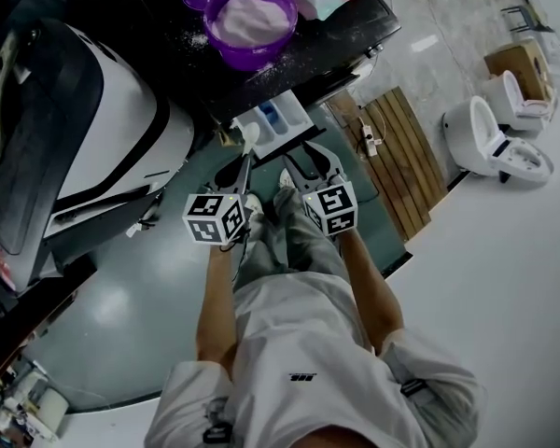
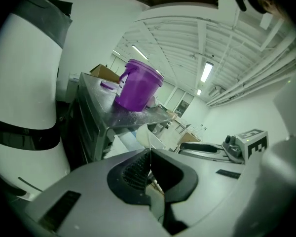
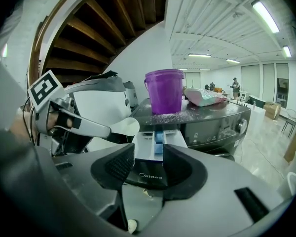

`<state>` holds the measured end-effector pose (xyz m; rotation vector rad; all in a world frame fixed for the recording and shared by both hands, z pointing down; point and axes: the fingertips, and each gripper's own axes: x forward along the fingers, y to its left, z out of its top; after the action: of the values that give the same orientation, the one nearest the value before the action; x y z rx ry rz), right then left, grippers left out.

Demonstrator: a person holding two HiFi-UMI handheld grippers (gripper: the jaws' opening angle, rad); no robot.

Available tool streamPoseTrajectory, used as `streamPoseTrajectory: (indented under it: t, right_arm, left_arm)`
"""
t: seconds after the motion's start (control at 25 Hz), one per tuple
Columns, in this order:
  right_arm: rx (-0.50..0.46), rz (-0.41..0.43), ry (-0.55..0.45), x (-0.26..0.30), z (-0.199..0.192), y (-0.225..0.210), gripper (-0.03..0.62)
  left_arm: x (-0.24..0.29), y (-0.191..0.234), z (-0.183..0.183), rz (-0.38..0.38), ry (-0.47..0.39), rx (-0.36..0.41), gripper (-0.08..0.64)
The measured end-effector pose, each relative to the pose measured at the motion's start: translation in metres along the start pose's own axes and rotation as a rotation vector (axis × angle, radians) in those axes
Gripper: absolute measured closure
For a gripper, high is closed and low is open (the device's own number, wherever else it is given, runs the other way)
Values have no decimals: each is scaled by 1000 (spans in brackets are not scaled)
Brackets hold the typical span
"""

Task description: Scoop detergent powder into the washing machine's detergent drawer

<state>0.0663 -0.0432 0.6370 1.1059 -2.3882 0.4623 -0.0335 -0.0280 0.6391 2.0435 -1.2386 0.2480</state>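
Purple tub point(image 1: 252, 56), heaped with white powder point(image 1: 250, 19), stands on the washing machine's dark top point(image 1: 341, 35), back from the front edge. The detergent drawer point(image 1: 294, 118) is pulled out below that edge, towards the person. The left gripper point(image 2: 149, 156) has its fingers point(image 2: 133, 174) closed tight on the thin handle of a white scoop point(image 1: 249, 138). The scoop's bowl reaches ahead of them to just beside the drawer's left rim; no view shows whether it is loaded. The right gripper point(image 3: 149, 154) has its fingers point(image 3: 116, 169) apart, with the drawer's dark front panel showing between them. I cannot tell whether they touch it. The step looks like the delivery end of a scoop run. To do it well, keep the bowl level until it is squarely over a compartment, then roll the wrist slowly so the powder falls inside the walls. Loose grains point(image 3: 170, 115) already dust the top near the tub, so spillage is a real risk. The tub itself lies well beyond both sets of fingers, higher and further back than the drawer.
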Motion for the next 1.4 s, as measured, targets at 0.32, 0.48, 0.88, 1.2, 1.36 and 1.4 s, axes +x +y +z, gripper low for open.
streamPoseTrajectory:
  t: [0.32,0.48,0.88,1.2,1.36,1.4]
  right_arm:
    - [23,5,15,8,-14,-4,411]
    - [28,7,16,9,-16,-5,411]
    - [39,12,12,10,-19,-7,415]
    - [44,12,11,10,-19,-7,414]
    - [47,9,5,10,-19,-7,414]
    - [48,8,4,10,-19,-7,414]
  left_arm:
    - [20,6,-14,53,46,99,545]
    - [26,9,-19,101,84,183,545]
    - [37,9,-22,190,154,406,545]
    - [37,5,-23,258,209,605,545]
    - [35,2,-23,285,228,696,545]
    - [35,2,-24,289,231,711,545]
